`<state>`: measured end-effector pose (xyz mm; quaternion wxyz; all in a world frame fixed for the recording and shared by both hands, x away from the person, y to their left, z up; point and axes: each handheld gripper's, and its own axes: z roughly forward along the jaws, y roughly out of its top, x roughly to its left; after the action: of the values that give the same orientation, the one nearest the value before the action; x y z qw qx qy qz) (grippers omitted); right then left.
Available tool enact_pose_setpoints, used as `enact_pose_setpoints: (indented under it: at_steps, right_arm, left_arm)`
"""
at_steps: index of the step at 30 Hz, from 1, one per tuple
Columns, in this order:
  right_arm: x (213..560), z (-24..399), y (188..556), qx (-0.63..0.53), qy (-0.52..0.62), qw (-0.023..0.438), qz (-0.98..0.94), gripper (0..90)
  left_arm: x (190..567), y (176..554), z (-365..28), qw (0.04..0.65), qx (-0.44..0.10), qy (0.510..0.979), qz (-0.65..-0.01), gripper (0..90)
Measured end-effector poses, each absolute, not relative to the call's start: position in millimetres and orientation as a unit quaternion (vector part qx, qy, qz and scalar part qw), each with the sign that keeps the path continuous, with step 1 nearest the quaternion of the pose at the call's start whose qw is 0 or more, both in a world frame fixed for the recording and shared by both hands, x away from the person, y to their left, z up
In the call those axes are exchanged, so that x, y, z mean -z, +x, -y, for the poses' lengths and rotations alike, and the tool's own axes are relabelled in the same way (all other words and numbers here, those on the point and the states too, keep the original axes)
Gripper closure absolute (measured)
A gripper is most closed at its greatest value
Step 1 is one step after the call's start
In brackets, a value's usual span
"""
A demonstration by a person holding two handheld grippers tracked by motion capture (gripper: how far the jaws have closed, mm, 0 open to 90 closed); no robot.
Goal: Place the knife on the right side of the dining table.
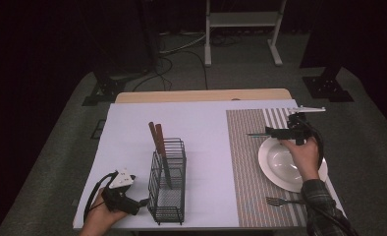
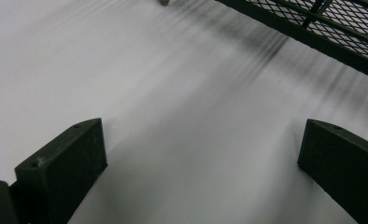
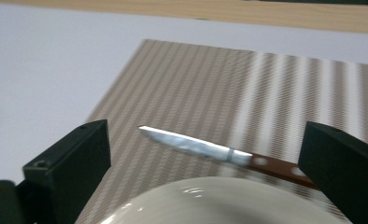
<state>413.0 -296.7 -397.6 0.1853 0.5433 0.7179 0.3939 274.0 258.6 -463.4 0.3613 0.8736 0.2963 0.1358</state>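
A knife (image 3: 196, 147) with a brown riveted handle lies flat on the striped placemat (image 3: 196, 84), just beyond the rim of a white plate (image 3: 219, 200). My right gripper (image 3: 208, 137) hovers over it with its jaws wide apart and not touching it. In the high view the right gripper (image 1: 271, 131) is above the plate's (image 1: 280, 164) far edge, and the knife's blade (image 1: 257, 133) pokes out to its left. My left gripper (image 1: 143, 201) rests open at the front left beside a black wire basket (image 1: 168, 182). Its jaws (image 2: 201, 154) hold nothing over the white cloth.
Two wooden-handled utensils (image 1: 157, 137) stand in the basket. A fork (image 1: 282, 200) lies on the placemat (image 1: 245, 162) near the front edge, below the plate. The basket's mesh wall (image 2: 313, 23) is close ahead of the left gripper. White cloth (image 1: 201, 147) lies between basket and placemat.
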Motion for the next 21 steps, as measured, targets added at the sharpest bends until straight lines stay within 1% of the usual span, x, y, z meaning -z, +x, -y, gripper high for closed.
enact_pose_setpoints:
  at_steps: [5, 14, 21]
  right_arm:
    - [393, 263, 398, -0.402, 0.489, 0.165, -0.757, 1.2]
    - [395, 207, 368, -0.413, 0.405, 0.129, -0.806, 1.2]
    - [408, 165, 346, -0.408, 0.341, 0.098, -0.841, 1.2]
  left_arm:
    - [463, 274, -259, 0.36, -0.135, 0.874, -0.296, 0.0]
    - [463, 274, -259, 0.361, -0.136, 0.874, -0.297, 0.0]
    - [463, 274, -259, 0.361, -0.136, 0.874, -0.297, 0.0]
